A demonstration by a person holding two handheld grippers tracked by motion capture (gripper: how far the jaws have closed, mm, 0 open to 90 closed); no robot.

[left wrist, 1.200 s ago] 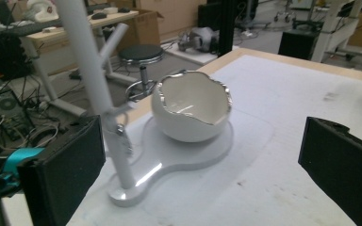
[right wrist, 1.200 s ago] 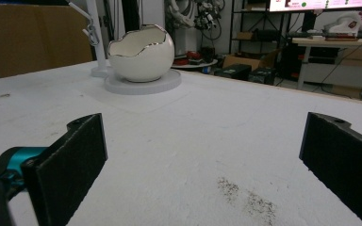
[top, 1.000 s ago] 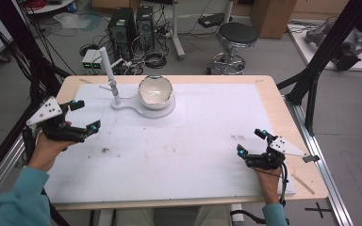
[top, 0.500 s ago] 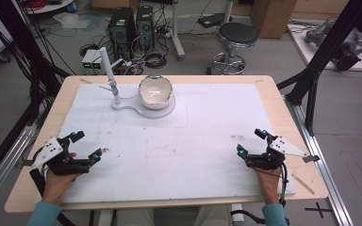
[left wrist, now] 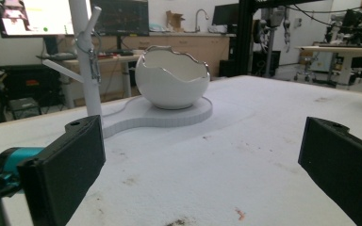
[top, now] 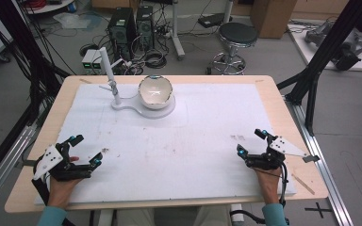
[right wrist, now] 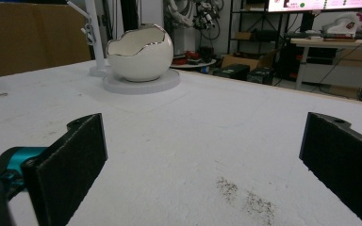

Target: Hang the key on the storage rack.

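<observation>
Nothing started: both tongs spread wide, empty, parked at the near tabletop point(top: 52, 101) edge, left tongs point(top: 86, 150) and right tongs point(top: 251, 141) well apart. Eggshell-shaped bowl point(top: 155, 92) sits on its white stand point(top: 122, 105) far back, beside the post point(top: 109, 75). White mat point(top: 184, 141) between lies open; near edge close behind the hands.

White on white, with black and teal at the near edge

The eggshell-shaped bowl point(top: 155, 92) is glossy white with a silvery jagged rim, on a white base point(top: 143, 108) with a white post point(top: 109, 75). The worktop point(top: 273, 101) is pale wood under a white mat point(top: 188, 136) flecked with brown smudges. Left hand-held gripper point(top: 85, 150) and right hand-held gripper point(top: 250, 142) are black with teal accents and grey plates; the sleeves are teal.
</observation>
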